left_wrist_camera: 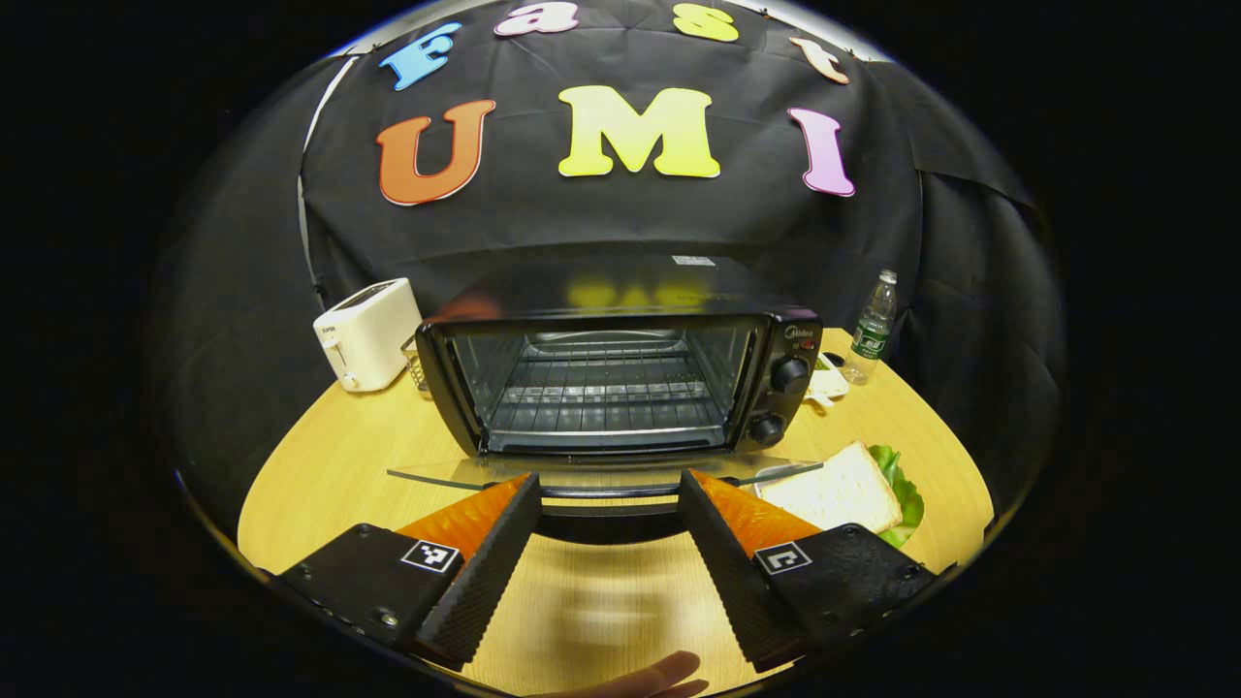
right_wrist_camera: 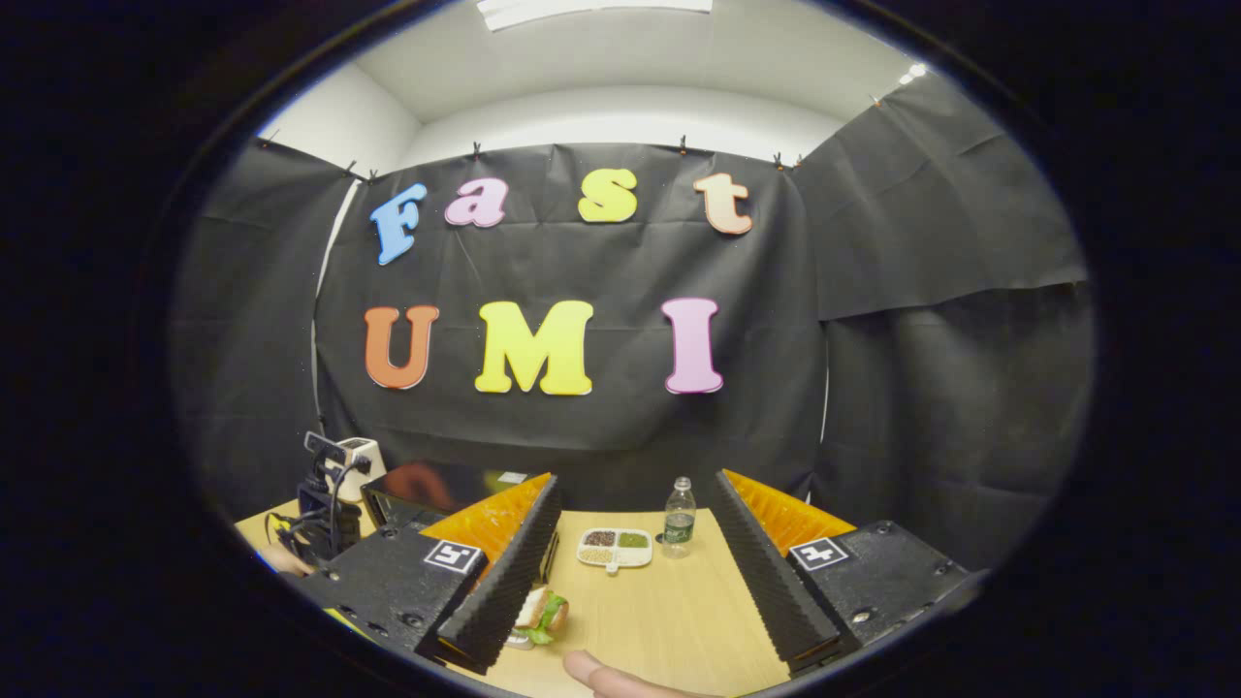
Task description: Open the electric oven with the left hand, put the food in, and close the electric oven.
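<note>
Right gripper view puts the sandwich (right_wrist_camera: 541,615) on the worktop (right_wrist_camera: 659,601) just left of your right tongs (right_wrist_camera: 635,572), spread wide and empty, while the left tongs (left_wrist_camera: 609,504), also wide, sit at the open oven (left_wrist_camera: 620,383) door

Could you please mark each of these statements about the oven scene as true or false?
1. The oven door is shut. False: it hangs open, lying flat in front, with the wire rack visible inside.
2. A sandwich of bread and lettuce lies on the table to the right of the oven door in the left gripper view. True.
3. The left tool is clamped on the sandwich. False: its fingers stand apart with nothing between them.
4. A white toaster stands beside the oven. True.
5. The water bottle lies on its side. False: it stands upright.
6. The right tool is open. True.
</note>
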{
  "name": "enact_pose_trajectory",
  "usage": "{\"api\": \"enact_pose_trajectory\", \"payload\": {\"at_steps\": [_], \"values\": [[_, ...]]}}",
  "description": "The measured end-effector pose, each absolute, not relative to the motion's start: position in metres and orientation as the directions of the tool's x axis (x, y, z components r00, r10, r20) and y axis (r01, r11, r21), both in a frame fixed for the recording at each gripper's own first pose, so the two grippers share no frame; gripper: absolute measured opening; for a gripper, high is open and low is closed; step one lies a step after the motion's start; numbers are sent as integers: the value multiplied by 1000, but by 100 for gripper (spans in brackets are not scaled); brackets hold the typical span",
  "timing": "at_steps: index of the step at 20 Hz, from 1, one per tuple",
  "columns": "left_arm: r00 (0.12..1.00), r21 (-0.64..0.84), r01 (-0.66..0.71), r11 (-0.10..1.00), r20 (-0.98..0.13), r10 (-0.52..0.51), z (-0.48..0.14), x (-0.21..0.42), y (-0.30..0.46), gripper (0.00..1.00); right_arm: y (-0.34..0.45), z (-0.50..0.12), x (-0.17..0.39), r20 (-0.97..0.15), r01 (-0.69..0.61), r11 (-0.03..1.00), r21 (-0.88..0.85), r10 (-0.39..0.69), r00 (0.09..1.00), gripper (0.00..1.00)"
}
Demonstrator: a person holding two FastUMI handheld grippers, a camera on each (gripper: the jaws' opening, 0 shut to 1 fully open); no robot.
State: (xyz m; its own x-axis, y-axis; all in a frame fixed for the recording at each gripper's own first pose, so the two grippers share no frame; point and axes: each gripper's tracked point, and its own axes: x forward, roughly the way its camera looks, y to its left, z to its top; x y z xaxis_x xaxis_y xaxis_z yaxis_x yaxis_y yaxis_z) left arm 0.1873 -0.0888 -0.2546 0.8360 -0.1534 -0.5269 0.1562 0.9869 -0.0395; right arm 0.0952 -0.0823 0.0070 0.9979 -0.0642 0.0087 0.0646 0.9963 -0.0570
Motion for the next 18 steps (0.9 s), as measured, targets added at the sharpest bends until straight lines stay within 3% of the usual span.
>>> {"api": "enact_pose_trajectory", "payload": {"at_steps": [3,4,7,8,10,11,13,14,16,17,18], "values": [[846,-29,162,986,-510,-154,-269,174,-88,95,-76,9,91,22,57,998,-25,-56,998,89],[842,-32,161,986,-517,-154,-275,169,-88,95,-74,7,89,23,52,999,-8,-52,998,100],[832,-31,162,986,-534,-153,-291,165,-85,95,-71,3,89,15,49,999,9,-49,999,100],[832,-29,162,986,-534,-153,-297,160,-87,95,-72,3,89,17,55,998,11,-55,998,90],[819,-28,163,986,-554,-151,-317,148,-90,95,-72,3,89,15,62,998,11,-62,998,89],[805,-28,162,986,-575,-149,-330,142,-91,95,-71,3,89,13,60,998,8,-61,998,100],[773,-39,156,987,-618,-147,-357,136,-91,94,-70,2,89,8,61,998,-2,-61,998,100],[767,-48,148,988,-625,-146,-360,136,-92,94,-72,1,89,7,64,998,-6,-64,998,90],[800,-43,151,988,-581,-148,-354,140,-93,94,-73,-1,89,3,69,998,-11,-69,998,90],[795,-46,150,988,-589,-148,-357,139,-93,93,-76,-2,89,0,74,997,-9,-74,997,100],[795,-51,147,988,-588,-148,-357,137,-94,94,-76,-6,91,-8,72,997,-5,-72,997,100]]}}
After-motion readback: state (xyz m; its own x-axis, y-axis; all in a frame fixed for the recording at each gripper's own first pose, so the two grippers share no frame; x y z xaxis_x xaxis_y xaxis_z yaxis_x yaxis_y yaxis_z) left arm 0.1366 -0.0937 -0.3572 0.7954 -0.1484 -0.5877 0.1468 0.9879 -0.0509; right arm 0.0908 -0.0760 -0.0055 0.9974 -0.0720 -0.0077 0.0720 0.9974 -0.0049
